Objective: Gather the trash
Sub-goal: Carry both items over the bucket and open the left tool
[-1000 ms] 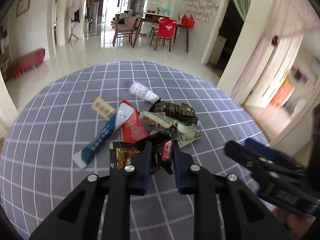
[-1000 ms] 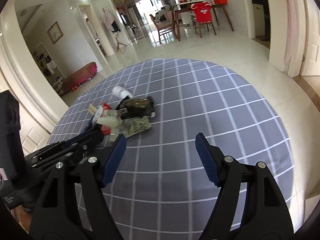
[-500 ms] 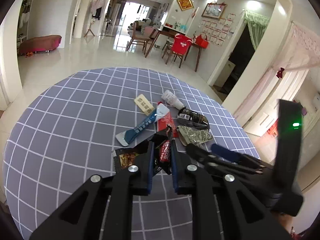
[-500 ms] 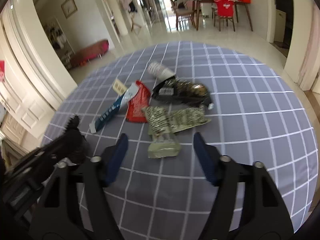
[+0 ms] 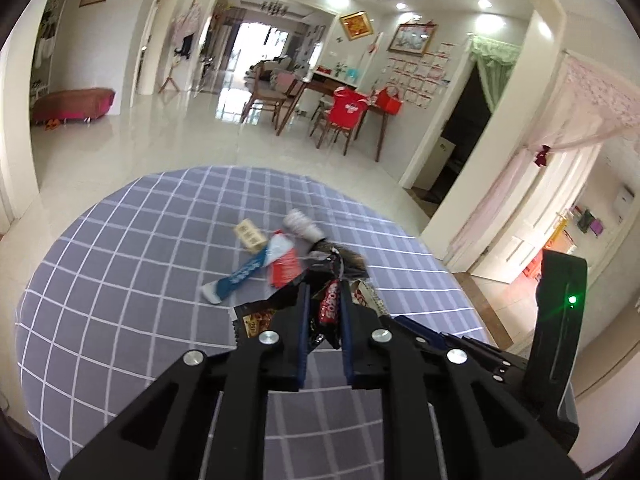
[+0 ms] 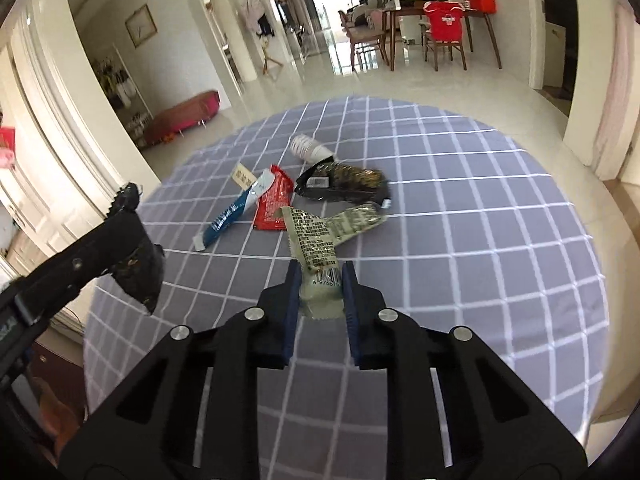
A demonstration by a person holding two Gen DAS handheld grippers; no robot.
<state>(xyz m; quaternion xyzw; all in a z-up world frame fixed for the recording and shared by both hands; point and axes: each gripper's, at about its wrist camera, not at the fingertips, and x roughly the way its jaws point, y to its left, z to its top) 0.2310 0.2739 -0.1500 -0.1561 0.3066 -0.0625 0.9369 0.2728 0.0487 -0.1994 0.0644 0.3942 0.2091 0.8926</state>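
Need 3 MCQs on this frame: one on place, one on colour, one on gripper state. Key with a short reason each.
1. Where is the white bottle relative to the other trash?
A. nearest the grippers
B. far side of the pile
C. on the floor

2. What colour is the wrapper in the right gripper?
A. pale green
B. red
C. blue

3. What is the left gripper doing?
A. open, empty
B. shut on a dark wrapper
C. out of view

Key: B, it lies beyond the wrappers; A, pale green with a barcode; B, a black-and-red pack sits between its fingers.
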